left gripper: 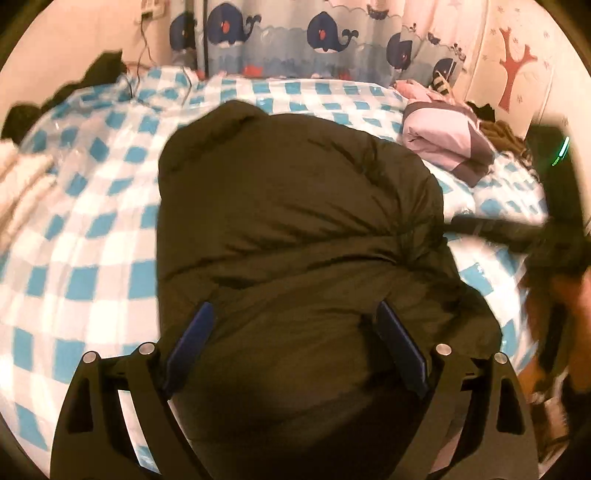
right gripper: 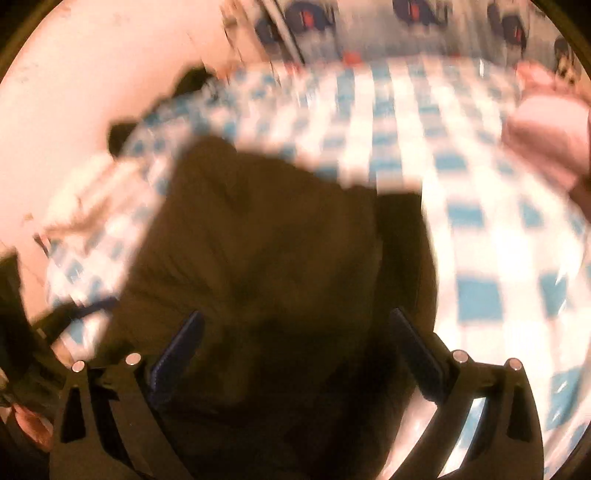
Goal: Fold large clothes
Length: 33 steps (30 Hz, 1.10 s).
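Dark olive puffy jacket [left gripper: 295, 229] bundled on the bed [left gripper: 92, 258], centre of the left wrist view, running from 12 o'clock down to 6 o'clock under the camera. Quilted surface creased, one rounded lobe at the far end near 11 o'clock.

Left gripper [left gripper: 295, 332] spread wide, blue pads [left gripper: 192, 332] well apart, hovering over the near part of the jacket; nothing pinched. Contact between pads and fabric not clear.

Right gripper [right gripper: 295, 339] also spread wide in its own view, heavily blurred; same dark jacket [right gripper: 258, 240] filling the space beneath and between the fingers. Pressing on fabric or not: cannot tell, but no pinch visible.

Blue-and-white checked sheet [left gripper: 74, 314] covering the bed, shiny in places. Folded pink and grey garment [left gripper: 447, 144] at 2 o'clock, apart from the jacket. Whale-print curtain [left gripper: 314, 33] along 12 o'clock. Red tree decal [left gripper: 515, 66] on the wall at 1 o'clock. Blurred dark shape [left gripper: 517, 229] at 3 o'clock in the left view, reaching toward the jacket edge; identity unclear. Cream fabric [left gripper: 22, 184] at 9 o'clock.
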Motion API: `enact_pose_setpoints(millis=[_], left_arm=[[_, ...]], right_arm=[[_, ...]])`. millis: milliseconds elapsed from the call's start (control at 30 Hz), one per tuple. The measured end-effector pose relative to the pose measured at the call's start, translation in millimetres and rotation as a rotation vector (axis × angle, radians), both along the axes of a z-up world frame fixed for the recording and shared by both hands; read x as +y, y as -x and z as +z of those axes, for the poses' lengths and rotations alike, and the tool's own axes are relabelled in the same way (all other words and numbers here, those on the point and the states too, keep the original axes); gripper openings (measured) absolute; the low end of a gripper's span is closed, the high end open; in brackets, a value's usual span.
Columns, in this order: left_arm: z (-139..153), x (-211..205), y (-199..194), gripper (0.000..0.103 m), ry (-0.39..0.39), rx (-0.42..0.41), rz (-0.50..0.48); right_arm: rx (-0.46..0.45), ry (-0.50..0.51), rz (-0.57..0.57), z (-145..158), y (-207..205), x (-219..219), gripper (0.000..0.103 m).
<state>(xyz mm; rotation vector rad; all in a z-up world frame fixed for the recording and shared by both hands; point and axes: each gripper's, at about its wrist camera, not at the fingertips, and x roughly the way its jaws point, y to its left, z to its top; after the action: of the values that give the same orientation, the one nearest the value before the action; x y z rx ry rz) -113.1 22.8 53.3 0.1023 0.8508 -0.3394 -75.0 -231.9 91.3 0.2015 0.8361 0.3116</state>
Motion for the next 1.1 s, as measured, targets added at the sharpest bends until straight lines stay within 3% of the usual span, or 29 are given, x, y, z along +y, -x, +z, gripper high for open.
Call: enact_pose_setpoints(millis=[67, 167, 267, 300, 367, 467, 567, 633, 733, 833, 933, 1100], left_arm=[[-6, -4, -5, 0.085, -0.022, 0.013, -0.009], [-16, -8, -8, 0.086, -0.027, 0.025, -0.001], [-19, -8, -5, 0.087, -0.02, 0.02, -0.016], [-18, -9, -4, 0.087, -0.014, 0.015, -0.031], [-10, -10, -3, 0.087, -0.025, 0.02, -0.059], [10, 0, 3, 0.087, -0.017, -0.016, -0.042], [17, 12, 1, 0.087, -0.034, -0.042, 0.013], [9, 19, -5, 0.087, -0.037, -0.013, 0.045], [-10, 17, -10, 0.087, -0.04, 0.023, 0.06], [-22, 9, -10, 0.088, -0.064, 0.031, 0.063], [-25, -3, -6, 0.088, -0.135, 0.017, 0.074], [-17, -3, 3, 0.088, -0.135, 0.015, 0.074]], right_arm=[[-0.074, 0.002, -0.027, 23, -10, 4, 0.096], [-0.067, 0.044, -0.043, 22, -42, 16, 0.096], [0.111, 0.083, -0.07, -43, -87, 15, 0.096], [0.178, 0.039, -0.063, -70, -97, 11, 0.096], [0.239, -0.067, -0.087, -93, -103, -8, 0.096], [0.222, -0.022, -0.1, -75, -89, -11, 0.096], [0.092, -0.041, -0.062, -36, -45, -10, 0.096], [0.018, -0.059, -0.002, -18, -14, -4, 0.096], [0.069, 0.094, 0.069, -40, 12, 22, 0.096], [0.143, 0.089, 0.066, -81, 11, 20, 0.096], [0.157, 0.115, 0.047, -82, 9, 22, 0.096], [0.182, 0.11, 0.046, -75, 19, 18, 0.096]])
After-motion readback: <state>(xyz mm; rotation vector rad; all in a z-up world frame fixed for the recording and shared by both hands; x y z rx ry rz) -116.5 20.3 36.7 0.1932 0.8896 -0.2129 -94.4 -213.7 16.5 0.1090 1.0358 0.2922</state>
